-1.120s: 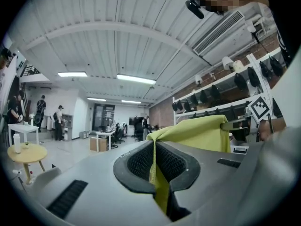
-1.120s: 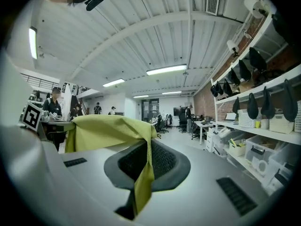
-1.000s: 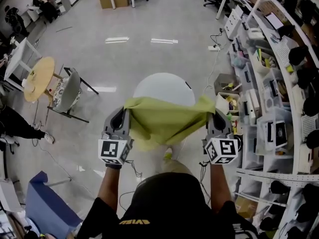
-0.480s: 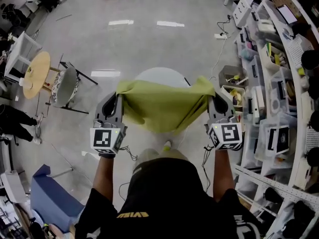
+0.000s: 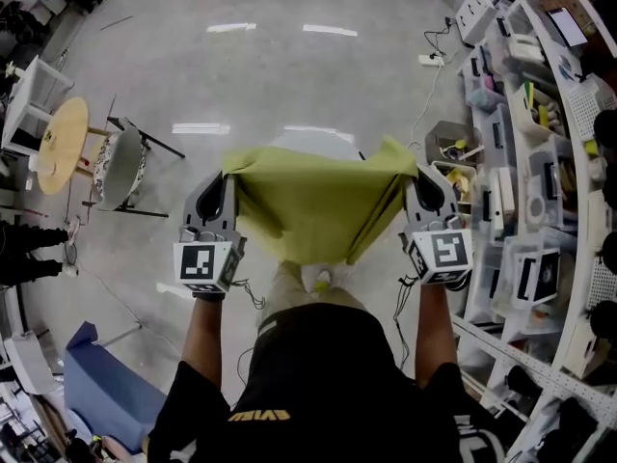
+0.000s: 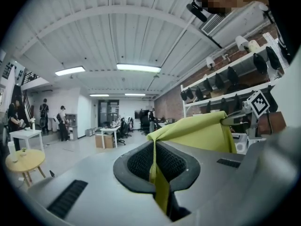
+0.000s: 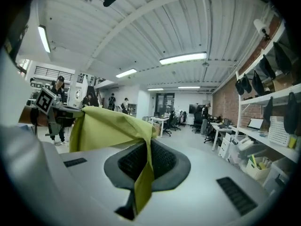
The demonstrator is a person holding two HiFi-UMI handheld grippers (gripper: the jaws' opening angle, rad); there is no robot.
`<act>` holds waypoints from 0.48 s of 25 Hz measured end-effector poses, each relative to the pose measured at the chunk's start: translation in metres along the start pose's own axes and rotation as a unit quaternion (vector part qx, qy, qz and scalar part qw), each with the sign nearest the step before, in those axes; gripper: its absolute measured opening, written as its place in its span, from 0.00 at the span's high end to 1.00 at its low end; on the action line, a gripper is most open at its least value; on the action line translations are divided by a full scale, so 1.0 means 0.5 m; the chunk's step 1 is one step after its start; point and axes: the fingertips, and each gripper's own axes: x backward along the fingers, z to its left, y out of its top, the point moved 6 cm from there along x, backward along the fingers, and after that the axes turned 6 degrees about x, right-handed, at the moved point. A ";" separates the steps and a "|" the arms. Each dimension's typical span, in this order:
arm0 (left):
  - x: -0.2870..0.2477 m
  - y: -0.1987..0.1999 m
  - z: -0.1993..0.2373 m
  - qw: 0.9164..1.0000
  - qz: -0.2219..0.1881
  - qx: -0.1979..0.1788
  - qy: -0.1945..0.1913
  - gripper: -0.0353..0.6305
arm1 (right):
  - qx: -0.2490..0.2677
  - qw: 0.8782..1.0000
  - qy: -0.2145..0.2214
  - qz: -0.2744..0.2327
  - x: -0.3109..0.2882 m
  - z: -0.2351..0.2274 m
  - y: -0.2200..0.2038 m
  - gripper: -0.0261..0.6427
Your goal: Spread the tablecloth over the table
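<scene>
The tablecloth (image 5: 313,210), a plain yellow-green sheet, is hanging stretched in the air between the two grippers and sagging in the middle. It is hiding most of the round white table (image 5: 318,134) beyond it, so only the far rim is showing.

The left gripper (image 5: 228,176) is pinching the cloth's left corner with its jaws pressed together, a strip of fabric trailing down between the pads. The right gripper (image 5: 413,172) is clamping the right corner the same way.

The only clear print is the black-and-white square marker (image 5: 203,262) on each gripper's cube. The yellow lettering (image 5: 258,416) on the person's black shirt is too small to read.

On the right, the shelving (image 5: 569,162) is carrying clear bins (image 5: 533,263) packed with small items I cannot make out. A grey open box (image 5: 453,144) is sitting on the floor just right of the table, holding a jumble of small things. A cardboard box (image 6: 104,141) is standing far across the room.

The bare grey floor (image 5: 289,66) is lying wide open on the far side. At the left, a chair (image 5: 123,167) and a small round wooden table (image 5: 58,145) are standing well apart from the white table. The shelving is crowding close beside the right gripper.
</scene>
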 end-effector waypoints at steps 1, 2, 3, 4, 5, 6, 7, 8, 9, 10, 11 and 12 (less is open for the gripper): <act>-0.015 -0.001 0.008 1.000 0.003 -0.001 -0.003 0.91 | 0.000 1.000 -0.002 0.003 -0.012 -0.003 0.001 0.95; -0.030 -0.001 0.019 1.000 0.006 -0.005 -0.008 0.91 | -0.002 1.000 -0.005 0.005 -0.026 -0.007 0.002 0.95; -0.045 0.000 0.031 1.000 0.009 -0.009 -0.014 0.91 | -0.005 1.000 -0.008 0.008 -0.040 -0.008 0.005 0.95; -0.060 0.001 0.044 1.000 0.011 -0.012 -0.020 0.91 | -0.008 1.000 -0.011 0.011 -0.055 -0.008 0.008 0.95; -0.074 0.001 0.059 0.999 0.014 -0.014 -0.026 0.91 | -0.009 1.000 -0.014 0.015 -0.070 -0.007 0.011 0.95; -0.088 0.001 0.074 0.999 0.017 -0.015 -0.032 0.91 | -0.010 1.000 -0.018 0.018 -0.085 -0.006 0.014 0.95; -0.104 0.001 0.089 0.999 0.019 -0.016 -0.038 0.91 | -0.012 0.999 -0.023 0.021 -0.102 -0.005 0.018 0.95; -0.120 0.001 0.104 0.999 0.020 -0.017 -0.045 0.91 | -0.015 0.999 -0.028 0.024 -0.119 -0.005 0.021 0.95; -0.138 0.000 0.120 0.998 0.021 -0.017 -0.053 0.91 | -0.017 0.999 -0.032 0.027 -0.139 -0.005 0.022 0.95; -0.157 -0.005 0.138 0.998 0.023 -0.016 -0.062 0.91 | -0.020 0.999 -0.034 0.031 -0.161 -0.006 0.021 0.95; -0.178 -0.012 0.155 0.997 0.024 -0.015 -0.072 0.91 | -0.024 0.999 -0.034 0.035 -0.185 -0.009 0.018 0.95; -0.200 -0.022 0.171 0.996 0.026 -0.016 -0.083 0.91 | -0.029 0.998 -0.034 0.041 -0.209 -0.013 0.014 0.95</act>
